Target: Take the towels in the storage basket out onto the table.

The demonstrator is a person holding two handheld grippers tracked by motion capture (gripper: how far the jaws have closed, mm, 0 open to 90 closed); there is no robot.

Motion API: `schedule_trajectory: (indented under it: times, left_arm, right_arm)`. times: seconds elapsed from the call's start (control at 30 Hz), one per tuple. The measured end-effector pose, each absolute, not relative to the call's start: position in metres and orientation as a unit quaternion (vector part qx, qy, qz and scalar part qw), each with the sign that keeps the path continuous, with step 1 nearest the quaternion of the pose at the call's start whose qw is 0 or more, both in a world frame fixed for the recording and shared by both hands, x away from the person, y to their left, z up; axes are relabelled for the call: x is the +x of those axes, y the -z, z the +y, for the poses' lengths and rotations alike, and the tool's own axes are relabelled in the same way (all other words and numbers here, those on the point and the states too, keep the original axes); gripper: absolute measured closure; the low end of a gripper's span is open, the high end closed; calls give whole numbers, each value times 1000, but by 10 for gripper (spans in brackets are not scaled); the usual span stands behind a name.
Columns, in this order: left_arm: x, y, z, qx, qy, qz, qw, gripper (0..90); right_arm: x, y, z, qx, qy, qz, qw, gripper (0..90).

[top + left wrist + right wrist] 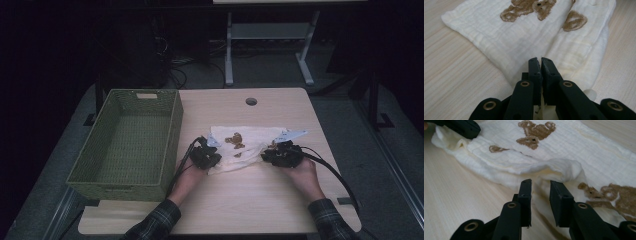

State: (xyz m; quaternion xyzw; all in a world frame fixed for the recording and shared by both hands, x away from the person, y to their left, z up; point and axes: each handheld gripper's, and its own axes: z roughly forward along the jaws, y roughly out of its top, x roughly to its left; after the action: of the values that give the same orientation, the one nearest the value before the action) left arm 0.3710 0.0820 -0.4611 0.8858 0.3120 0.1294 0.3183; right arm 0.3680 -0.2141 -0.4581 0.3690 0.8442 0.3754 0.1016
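Observation:
A cream muslin cloth printed with brown bears lies rumpled on the light wooden table. My left gripper sits at the cloth's left edge. In the left gripper view the cloth spreads ahead of that gripper, whose jaws are pressed together with a bit of cream fabric caught low between them. My right gripper is at the cloth's right edge. Its jaws stand apart over a raised fold of the cloth, not pressing it. The left gripper also appears on the far corner.
A green woven basket stands at the table's left side, close to my left hand. A round cable hole is near the far edge. Beyond the table stands a white desk frame on dark floor.

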Motion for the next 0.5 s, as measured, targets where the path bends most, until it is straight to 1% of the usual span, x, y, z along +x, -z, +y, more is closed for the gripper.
schedule_trajectory:
  times: [0.13, 0.2, 0.27, 0.4, 0.5]
  left_arm:
    - [371, 461, 82, 886, -131, 311, 318, 859]
    - [371, 461, 82, 886, -131, 311, 318, 859]
    - [371, 461, 82, 886, -131, 311, 318, 858]
    - [372, 459, 84, 883, -126, 317, 323, 820]
    - [370, 451, 87, 878, -128, 316, 336, 785]
  right_arm:
    - [374, 463, -205, 370, -373, 844, 106, 696]
    - [377, 466, -201, 369, -363, 848, 113, 748]
    - [378, 468, -201, 372, -367, 845, 113, 825]
    - [374, 460, -208, 372, -374, 842, 116, 855]
    - [371, 455, -217, 372, -380, 838, 121, 868]
